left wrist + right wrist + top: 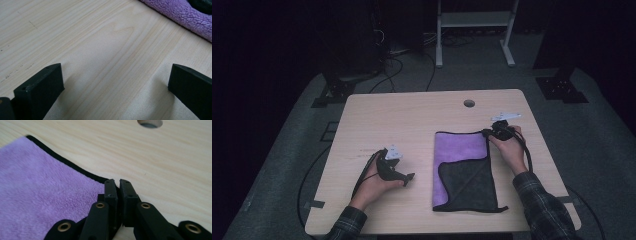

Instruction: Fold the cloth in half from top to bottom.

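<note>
A purple towel [459,150] with a black hem lies flat on the right half of the wooden table [412,115]. Its near part is turned over and shows a dark grey side. My right gripper [488,133] sits at the towel's far right corner, shut on it. In the right gripper view the jaws [115,181] meet where the hem of the towel [37,195] ends. My left gripper [409,176] rests low on bare wood left of the towel. Its jaws [115,72] stand open with nothing between them, and the towel's edge [180,15] lies beyond.
A round cable hole [469,103] sits near the table's far edge, beyond the towel, and the same hole [150,123] appears ahead of the right jaws. Bare wood spreads across the left half. Stands and cables lie on the dark floor behind.
</note>
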Tool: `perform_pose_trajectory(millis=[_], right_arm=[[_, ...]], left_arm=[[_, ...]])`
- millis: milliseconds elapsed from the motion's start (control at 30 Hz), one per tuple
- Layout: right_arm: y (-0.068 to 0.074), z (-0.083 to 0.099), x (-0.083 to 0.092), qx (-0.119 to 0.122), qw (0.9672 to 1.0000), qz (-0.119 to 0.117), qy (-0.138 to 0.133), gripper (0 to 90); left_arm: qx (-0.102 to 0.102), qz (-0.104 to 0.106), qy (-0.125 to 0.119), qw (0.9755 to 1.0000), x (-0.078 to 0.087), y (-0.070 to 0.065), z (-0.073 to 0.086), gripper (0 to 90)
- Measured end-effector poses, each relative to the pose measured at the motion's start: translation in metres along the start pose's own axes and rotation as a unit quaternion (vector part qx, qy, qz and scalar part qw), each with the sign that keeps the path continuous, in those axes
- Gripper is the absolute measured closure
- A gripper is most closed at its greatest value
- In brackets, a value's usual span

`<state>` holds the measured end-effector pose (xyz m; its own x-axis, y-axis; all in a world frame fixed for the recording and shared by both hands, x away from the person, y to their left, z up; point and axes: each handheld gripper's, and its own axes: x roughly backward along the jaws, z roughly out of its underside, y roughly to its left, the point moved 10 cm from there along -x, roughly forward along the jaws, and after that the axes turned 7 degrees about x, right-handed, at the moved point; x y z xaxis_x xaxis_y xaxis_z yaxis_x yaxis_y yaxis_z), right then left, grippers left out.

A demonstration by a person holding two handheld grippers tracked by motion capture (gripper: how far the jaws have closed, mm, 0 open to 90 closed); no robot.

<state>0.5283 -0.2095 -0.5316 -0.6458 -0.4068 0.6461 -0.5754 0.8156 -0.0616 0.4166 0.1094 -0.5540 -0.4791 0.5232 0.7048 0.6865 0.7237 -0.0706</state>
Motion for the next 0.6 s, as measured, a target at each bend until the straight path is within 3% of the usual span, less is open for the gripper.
perform_pose_trajectory(millis=[133,200,367,600], right_arm=[[-0.003,0.007,-0.008,-0.002,1.0,0.0,0.007,82.6],[-0.004,0.006,-0.007,-0.003,1.0,0.002,0.007,74.4],[-0.006,-0.009,0.009,-0.011,0.9996,-0.003,-0.026,66.4],[0.024,-0.017,0.026,0.017,0.9986,-0.034,-0.038,63.0]], left_arm=[[0.0,0.0,0.0,1.0,0.0,0.0,0.0,0.0],[0.0,0.0,0.0,1.0,0.0,0.0,0.0,0.0],[0.0,0.0,0.0,1.0,0.0,0.0,0.0,0.0],[0.0,0.0,0.0,1.0,0.0,0.0,0.0,0.0]])
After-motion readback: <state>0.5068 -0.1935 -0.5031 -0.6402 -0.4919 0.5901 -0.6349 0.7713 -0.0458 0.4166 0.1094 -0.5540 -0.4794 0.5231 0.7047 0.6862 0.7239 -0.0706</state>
